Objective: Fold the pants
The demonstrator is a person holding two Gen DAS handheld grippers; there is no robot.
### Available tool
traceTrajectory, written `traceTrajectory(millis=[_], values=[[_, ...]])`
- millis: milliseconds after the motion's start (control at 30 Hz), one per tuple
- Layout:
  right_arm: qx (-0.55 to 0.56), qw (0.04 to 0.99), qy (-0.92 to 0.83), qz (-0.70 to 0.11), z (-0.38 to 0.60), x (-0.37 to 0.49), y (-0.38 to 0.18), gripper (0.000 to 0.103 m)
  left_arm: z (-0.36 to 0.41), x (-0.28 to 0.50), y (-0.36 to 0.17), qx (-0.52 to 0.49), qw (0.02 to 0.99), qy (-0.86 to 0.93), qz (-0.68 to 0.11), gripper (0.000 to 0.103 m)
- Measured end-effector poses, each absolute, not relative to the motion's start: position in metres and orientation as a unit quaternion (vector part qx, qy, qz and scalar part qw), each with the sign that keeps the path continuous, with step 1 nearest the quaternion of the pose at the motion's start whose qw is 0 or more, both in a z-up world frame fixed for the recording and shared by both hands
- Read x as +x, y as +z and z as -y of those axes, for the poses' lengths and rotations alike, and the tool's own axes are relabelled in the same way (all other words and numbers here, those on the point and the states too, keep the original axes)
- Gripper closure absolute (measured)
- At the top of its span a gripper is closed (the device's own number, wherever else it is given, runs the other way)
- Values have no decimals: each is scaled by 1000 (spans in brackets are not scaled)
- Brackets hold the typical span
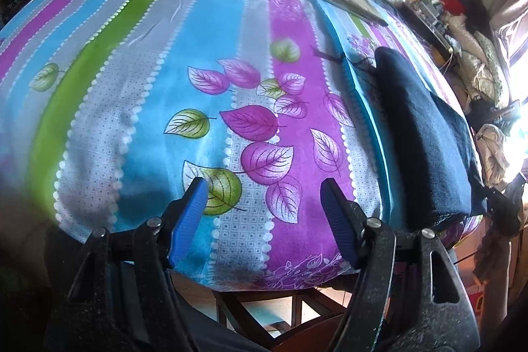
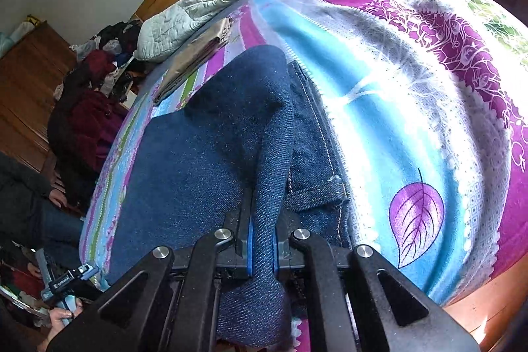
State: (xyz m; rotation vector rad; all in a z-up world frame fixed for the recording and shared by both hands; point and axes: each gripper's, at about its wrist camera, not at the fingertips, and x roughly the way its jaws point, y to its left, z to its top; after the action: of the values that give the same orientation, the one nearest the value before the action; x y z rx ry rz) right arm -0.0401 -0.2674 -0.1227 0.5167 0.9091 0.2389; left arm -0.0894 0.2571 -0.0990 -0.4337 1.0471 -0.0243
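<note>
On bedsheet [image 1: 204, 61]: folded dark-denim pants [image 2: 198, 154] | right tongs [image 2: 262, 240] clamp fold | left tongs [image 1: 264, 187] wide

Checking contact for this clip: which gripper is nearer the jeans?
Right. The right gripper is shut on a fold of the jeans. The left gripper is open over the bedsheet, apart from the jeans, which lie off to its right.

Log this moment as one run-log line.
left gripper: open, empty, over bedsheet | right gripper: shut on jeans fold | jeans: on bed
</note>
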Motion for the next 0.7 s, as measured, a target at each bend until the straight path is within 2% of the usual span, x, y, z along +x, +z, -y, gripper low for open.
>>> traceTrajectory(millis=[67,133,167,267,333,367,400,533,633,700], values=[[243,858,124,-436,273,-33,-126,94,-258,-92,-101,-205,843,-12,-497,32],[268,862,95,-419,302,-46,-120,72,-256,-92,-101,-186,843,-13,-505,32],[273,871,71,-401,316,-56,-115,56,-255,-93,-97,-178,848,-15,-500,32],[325,874,2,-361,370,-85,-113,56,-258,-98,-88,-159,864,-18,-477,32],[329,879,-2,-344,381,-91,-103,66,-256,-96,-87,-163,866,-34,-472,32],[319,888,21,-331,374,-89,-93,75,-251,-93,-87,-166,864,-48,-473,33],[312,894,51,-317,363,-84,-83,78,-243,-88,-85,-172,861,-71,-474,33],[270,889,192,-314,286,-20,-55,80,-174,-62,-55,-171,864,-203,-428,33],[266,867,232,-353,257,38,-73,80,-113,-40,-42,-162,848,-305,-401,34],[285,853,229,-372,264,62,-99,80,-84,-27,-47,-169,832,-349,-397,48]])
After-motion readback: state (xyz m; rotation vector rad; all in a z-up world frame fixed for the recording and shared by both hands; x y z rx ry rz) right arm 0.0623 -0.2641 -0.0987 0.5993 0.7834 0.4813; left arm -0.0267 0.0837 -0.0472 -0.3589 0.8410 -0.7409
